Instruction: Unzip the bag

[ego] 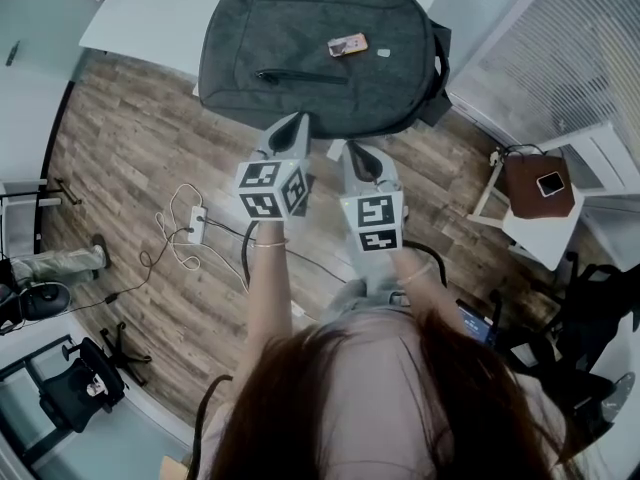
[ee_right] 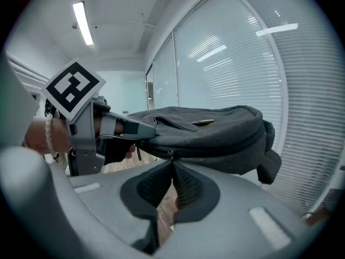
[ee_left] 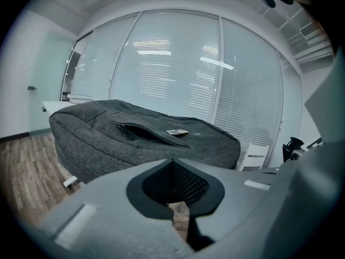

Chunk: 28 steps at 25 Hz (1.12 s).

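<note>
A grey backpack (ego: 320, 53) (ee_left: 135, 139) (ee_right: 215, 131) lies flat on a white table (ego: 150, 18). Its front pocket zipper (ego: 300, 76) (ee_left: 145, 135) gapes open. A small flat card (ego: 347, 44) (ee_right: 204, 122) rests on top of the bag. My right gripper (ego: 352, 150) (ee_right: 172, 159) is at the bag's near side, shut on the main zipper pull (ee_right: 171, 154). My left gripper (ego: 297, 123) (ee_left: 172, 161) (ee_right: 148, 129) is shut, its tip against the bag's near edge just left of the right one. Whether it pinches fabric is hidden.
Window blinds (ego: 560, 48) run along the right. A white stool (ego: 540, 230) at the right carries a brown pouch (ego: 538, 186) with a phone on it. A power strip (ego: 195, 226) and cables lie on the wooden floor. An office chair (ego: 85, 383) stands at the lower left.
</note>
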{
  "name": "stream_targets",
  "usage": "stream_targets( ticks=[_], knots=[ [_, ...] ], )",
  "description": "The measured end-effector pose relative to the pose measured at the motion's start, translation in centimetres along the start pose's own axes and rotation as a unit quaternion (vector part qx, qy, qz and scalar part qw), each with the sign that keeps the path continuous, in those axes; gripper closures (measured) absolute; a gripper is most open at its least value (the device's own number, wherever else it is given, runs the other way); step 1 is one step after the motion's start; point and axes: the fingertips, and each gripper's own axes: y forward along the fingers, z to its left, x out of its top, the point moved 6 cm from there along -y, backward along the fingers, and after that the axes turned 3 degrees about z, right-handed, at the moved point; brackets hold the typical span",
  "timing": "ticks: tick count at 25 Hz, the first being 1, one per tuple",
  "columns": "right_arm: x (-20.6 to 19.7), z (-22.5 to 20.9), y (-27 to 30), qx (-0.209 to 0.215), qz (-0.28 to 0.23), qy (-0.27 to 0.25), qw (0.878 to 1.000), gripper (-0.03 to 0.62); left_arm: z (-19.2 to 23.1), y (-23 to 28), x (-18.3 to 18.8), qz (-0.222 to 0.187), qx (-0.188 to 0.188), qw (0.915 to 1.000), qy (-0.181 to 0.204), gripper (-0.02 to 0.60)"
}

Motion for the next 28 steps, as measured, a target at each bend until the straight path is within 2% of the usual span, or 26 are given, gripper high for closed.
stream_targets(
  ticks=[28],
  knots=[
    [0.0, -3.5, -2.0, -0.035, 0.01, 0.013, 0.999, 0.585, -0.4, 0.0, 0.0, 0.014, 0.026, 0.9996, -0.001, 0.572]
  ],
)
